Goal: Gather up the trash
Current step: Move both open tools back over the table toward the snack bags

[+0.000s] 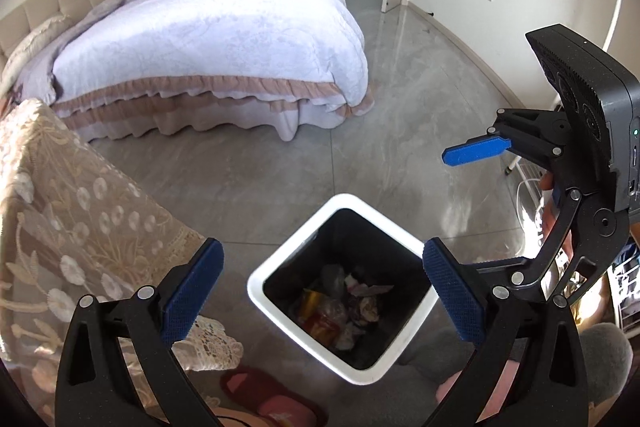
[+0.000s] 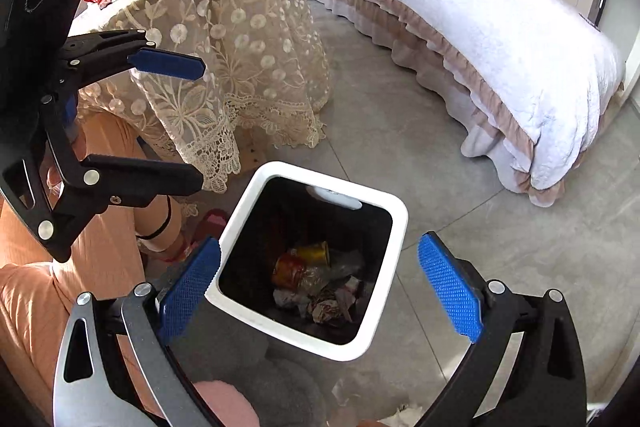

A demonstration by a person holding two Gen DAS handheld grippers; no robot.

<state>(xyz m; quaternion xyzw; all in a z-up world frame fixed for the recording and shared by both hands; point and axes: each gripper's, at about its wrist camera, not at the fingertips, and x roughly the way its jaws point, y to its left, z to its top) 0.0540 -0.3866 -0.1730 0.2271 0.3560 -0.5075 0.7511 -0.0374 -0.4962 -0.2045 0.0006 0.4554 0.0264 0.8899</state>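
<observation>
Right now your left gripper (image 1: pixel 322 297) hangs above the white-rimmed trash bin (image 1: pixel 280 259), blue pads spread as wide as they go, with nothing between them. Your right gripper (image 2: pixel 320 291) hangs over the same bin (image 2: pixel 248 199), jaws just as wide and equally empty. Down inside the bin lies the collected trash (image 2: pixel 320 287): crumpled paper, clear plastic, and a yellow and red wrapper. Beside the bin stands a table draped in a lace tablecloth (image 2: pixel 240 59), and beyond the bin is the bed (image 1: pixel 224 39) with its white quilt. Close to the bin a red slipper (image 1: pixel 260 393) lies on the floor.
</observation>
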